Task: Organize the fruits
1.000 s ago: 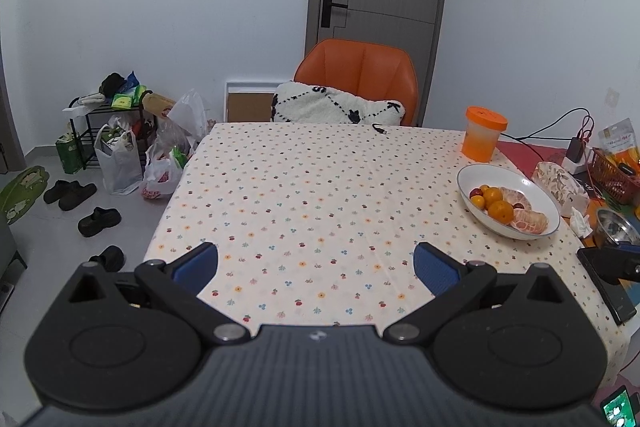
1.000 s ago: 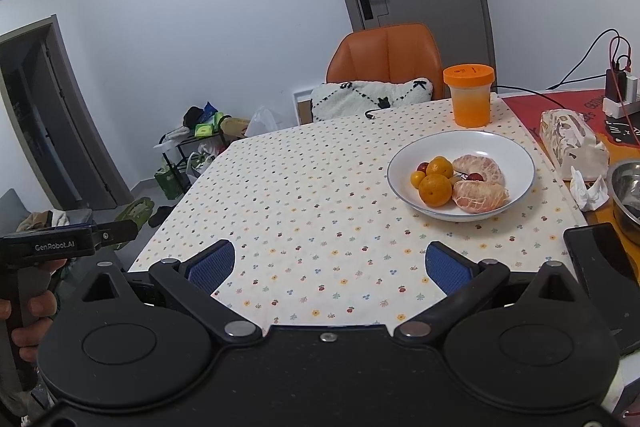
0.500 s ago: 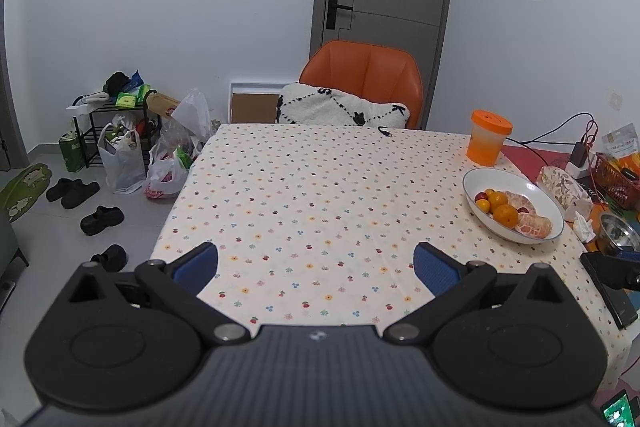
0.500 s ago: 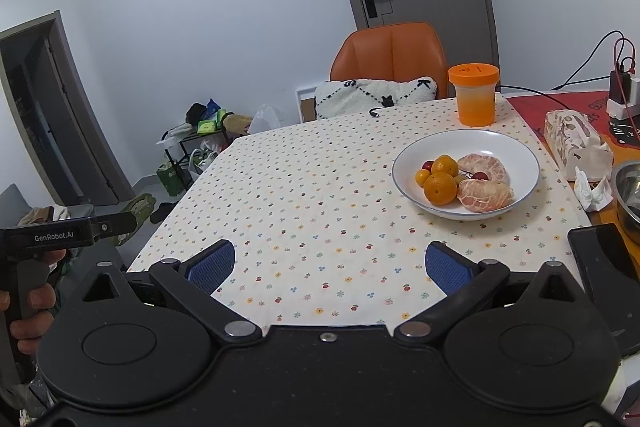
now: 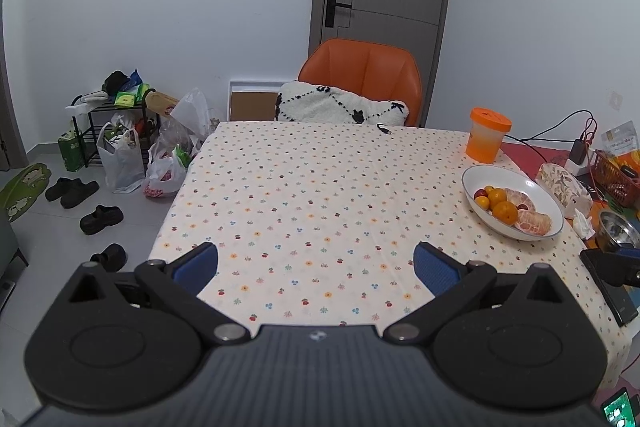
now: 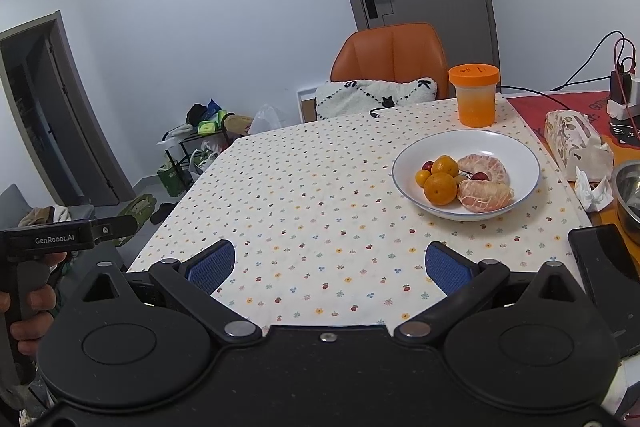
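Note:
A white bowl (image 6: pixel 520 147) (image 5: pixel 478 173) stands on the right side of the flower-print tablecloth (image 6: pixel 320 195). It holds two oranges (image 6: pixel 440 188), small red fruits (image 6: pixel 427 166) and two peeled citrus pieces (image 6: pixel 485 195). My right gripper (image 6: pixel 330 263) hovers open over the near table edge, left of and nearer than the bowl, with nothing between its blue pads. My left gripper (image 5: pixel 316 265) is open and empty too, above the near edge, the bowl well off to its right.
An orange-lidded jar (image 6: pixel 474 95) stands behind the bowl. A tissue pack (image 6: pixel 576 141), crumpled tissue (image 6: pixel 592 189), metal bowl (image 6: pixel 630 187) and black phone (image 6: pixel 600 255) crowd the right side. An orange chair (image 5: pixel 362 75) with a cushion sits at the far edge. A hand (image 6: pixel 28 303) grips the left tool's handle.
Both grippers have drawn back and risen slightly from the table; the bowl looks a little smaller and farther. Both jaws stay open.

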The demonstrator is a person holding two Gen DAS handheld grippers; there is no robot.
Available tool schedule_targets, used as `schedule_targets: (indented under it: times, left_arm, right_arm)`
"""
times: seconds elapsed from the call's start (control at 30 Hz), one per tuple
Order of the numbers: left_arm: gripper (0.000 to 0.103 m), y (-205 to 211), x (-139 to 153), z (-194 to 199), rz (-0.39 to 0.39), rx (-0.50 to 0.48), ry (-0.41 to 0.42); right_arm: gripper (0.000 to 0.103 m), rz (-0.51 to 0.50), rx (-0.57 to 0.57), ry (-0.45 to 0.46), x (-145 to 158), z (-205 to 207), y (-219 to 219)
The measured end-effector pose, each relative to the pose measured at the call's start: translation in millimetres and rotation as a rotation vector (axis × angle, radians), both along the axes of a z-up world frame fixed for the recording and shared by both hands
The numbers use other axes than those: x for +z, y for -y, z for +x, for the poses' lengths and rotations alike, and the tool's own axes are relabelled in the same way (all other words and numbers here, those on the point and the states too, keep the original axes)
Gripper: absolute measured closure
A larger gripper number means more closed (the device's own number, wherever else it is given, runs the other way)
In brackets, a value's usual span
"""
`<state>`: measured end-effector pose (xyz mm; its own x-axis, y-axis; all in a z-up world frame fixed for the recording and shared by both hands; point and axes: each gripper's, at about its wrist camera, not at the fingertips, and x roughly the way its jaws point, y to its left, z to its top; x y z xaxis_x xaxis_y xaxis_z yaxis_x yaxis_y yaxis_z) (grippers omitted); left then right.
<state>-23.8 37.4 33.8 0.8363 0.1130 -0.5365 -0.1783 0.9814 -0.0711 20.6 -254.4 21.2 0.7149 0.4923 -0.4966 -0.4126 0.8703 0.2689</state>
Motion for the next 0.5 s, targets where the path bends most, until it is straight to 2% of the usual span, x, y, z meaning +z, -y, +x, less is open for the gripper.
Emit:
schedule_targets:
  times: [0.5]
  left_arm:
    - [0.0,0.7,-1.0,-1.5,-0.005,-0.002,0.003]
  right_arm:
    - [0.0,-0.002,0.002,0.005,-0.6,-0.5,-1.7]
